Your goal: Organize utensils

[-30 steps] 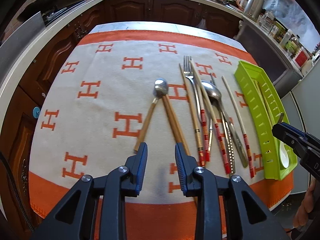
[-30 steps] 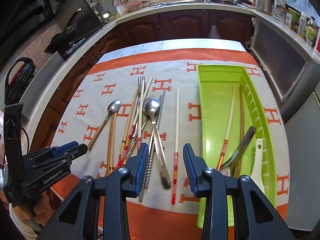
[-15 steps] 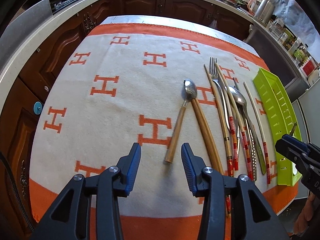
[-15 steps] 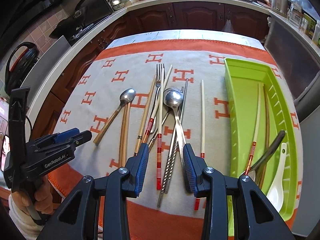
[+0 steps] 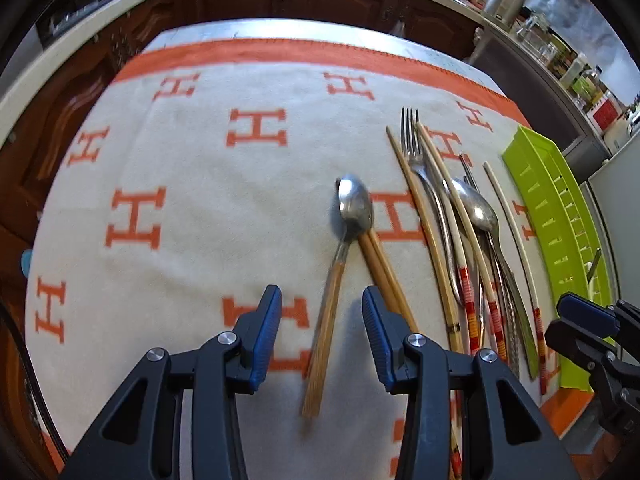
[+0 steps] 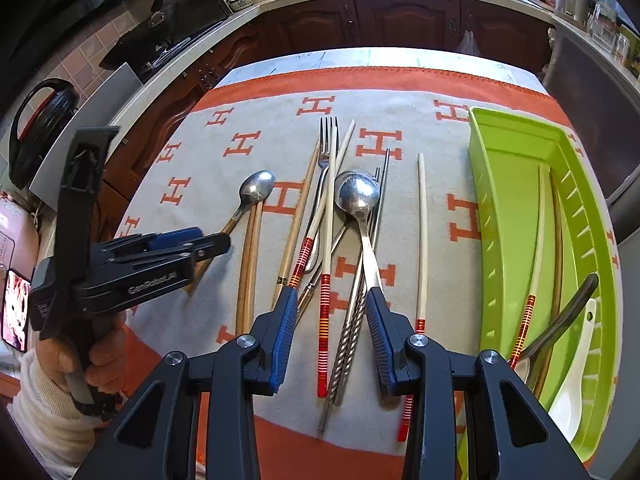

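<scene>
My left gripper [image 5: 322,300] is open and empty, its fingers on either side of a wooden-handled spoon [image 5: 332,280] that lies on the cloth beside a pair of brown chopsticks [image 5: 384,268]. My right gripper [image 6: 332,300] is open and empty, low over a pile of utensils: a large metal spoon [image 6: 360,208], a fork [image 6: 328,140], white chopsticks with red-striped ends [image 6: 326,240] and twisted metal chopsticks [image 6: 348,344]. A green tray [image 6: 508,208] at the right holds a white chopstick, a brown chopstick, a dark utensil and a white spoon [image 6: 572,392].
An orange and white cloth with H marks [image 5: 192,184] covers the table. One white chopstick [image 6: 421,232] lies apart between the pile and the tray. Dark kitchen cabinets [image 6: 400,20] and a counter run behind the table.
My left gripper has moved left and lower, opened wider, and now straddles the wooden-handled spoon. My right gripper has moved left from the tray side to over the utensil pile.
</scene>
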A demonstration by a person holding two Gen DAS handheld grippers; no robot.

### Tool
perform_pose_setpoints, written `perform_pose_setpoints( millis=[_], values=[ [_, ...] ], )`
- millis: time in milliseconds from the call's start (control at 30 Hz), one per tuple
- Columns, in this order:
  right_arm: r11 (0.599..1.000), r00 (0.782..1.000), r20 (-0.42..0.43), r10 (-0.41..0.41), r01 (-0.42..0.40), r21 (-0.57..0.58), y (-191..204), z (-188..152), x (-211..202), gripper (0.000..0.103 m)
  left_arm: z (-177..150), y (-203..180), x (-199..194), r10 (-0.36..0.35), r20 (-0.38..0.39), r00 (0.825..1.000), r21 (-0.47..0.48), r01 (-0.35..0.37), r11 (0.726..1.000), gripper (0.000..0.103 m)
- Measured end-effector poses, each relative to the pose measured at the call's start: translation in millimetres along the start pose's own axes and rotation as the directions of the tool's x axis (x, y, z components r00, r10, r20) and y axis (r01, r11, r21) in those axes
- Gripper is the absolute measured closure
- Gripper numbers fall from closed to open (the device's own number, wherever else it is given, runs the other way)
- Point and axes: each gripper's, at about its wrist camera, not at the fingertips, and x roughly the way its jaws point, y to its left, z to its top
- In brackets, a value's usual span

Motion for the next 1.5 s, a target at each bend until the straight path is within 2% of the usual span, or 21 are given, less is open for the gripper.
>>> perform_pose_setpoints(
  millis=[133, 200, 233, 267, 433, 567, 800, 900, 1200, 1400, 1500],
  values=[
    [1.0, 1.0, -0.002, 0.003, -0.003, 0.009, -6.3, 2.0, 4.7, 0.067, 5.3, -13.5, 7.0, 0.058, 0.004, 0.998, 0.054, -0.058, 0.997, 0.063],
    [1.0, 1.0, -0.005, 0.006, -0.006, 0.016, -10.2, 3.0, 7.8, 0.067, 4.5, -22.9, 9.3, 0.114, 0.013, 0.993, 0.097, -0.115, 0.989, 0.069],
    [1.0, 1.0, -0.006, 0.008, -0.008, 0.02, -12.0, 3.7, 9.3, 0.067, 3.8, -24.0, 8.2, 0.111, 0.018, 0.994, 0.108, -0.112, 0.988, 0.092],
    [1.0, 1.0, -0.007, 0.009, -0.009, 0.025, -13.9, 4.6, 10.9, 0.067, 3.9, -25.9, 8.0, 0.098, 0.013, 0.995, 0.113, -0.099, 0.989, 0.098],
    [0.998, 1.0, -0.007, 0.019, -0.019, 0.056, -25.7, 11.5, 16.8, 0.067, 2.2, -22.9, 3.6, 0.091, 0.004, 0.996, 0.078, -0.091, 0.993, 0.099],
    [0.997, 0.999, -0.001, 0.037, -0.036, 0.064, -32.4, 23.7, 23.4, 0.067, -3.0, -10.0, -7.5, 0.036, 0.0, 0.999, 0.007, -0.036, 0.999, 0.099],
    [0.999, 1.0, -0.01, 0.024, -0.024, 0.042, -31.2, 42.7, 45.5, 0.074, -12.6, 12.0, -33.4, -0.038, 0.032, 0.999, -0.074, 0.04, 0.996, 0.099],
    [1.0, 1.0, -0.016, 0.012, -0.011, 0.019, -24.5, 46.6, 54.7, 0.075, -19.2, 19.0, -37.6, -0.031, 0.031, 0.999, -0.083, 0.033, 0.996, 0.099],
    [1.0, 1.0, -0.017, -0.003, 0.003, -0.024, -9.1, 40.2, 55.2, 0.075, -42.6, 31.2, -23.0, -0.064, -0.052, 0.997, -0.087, 0.059, 0.994, 0.098],
    [1.0, 1.0, -0.02, -0.002, 0.002, -0.018, -9.7, 35.8, 51.2, 0.075, -45.0, 30.3, -24.3, -0.079, -0.055, 0.995, -0.072, 0.075, 0.995, 0.097],
    [1.0, 1.0, -0.018, 0.004, -0.004, -0.011, -10.6, 33.4, 49.0, 0.075, -42.7, 29.6, -24.8, -0.093, -0.057, 0.994, -0.066, 0.089, 0.994, 0.086]
  ],
)
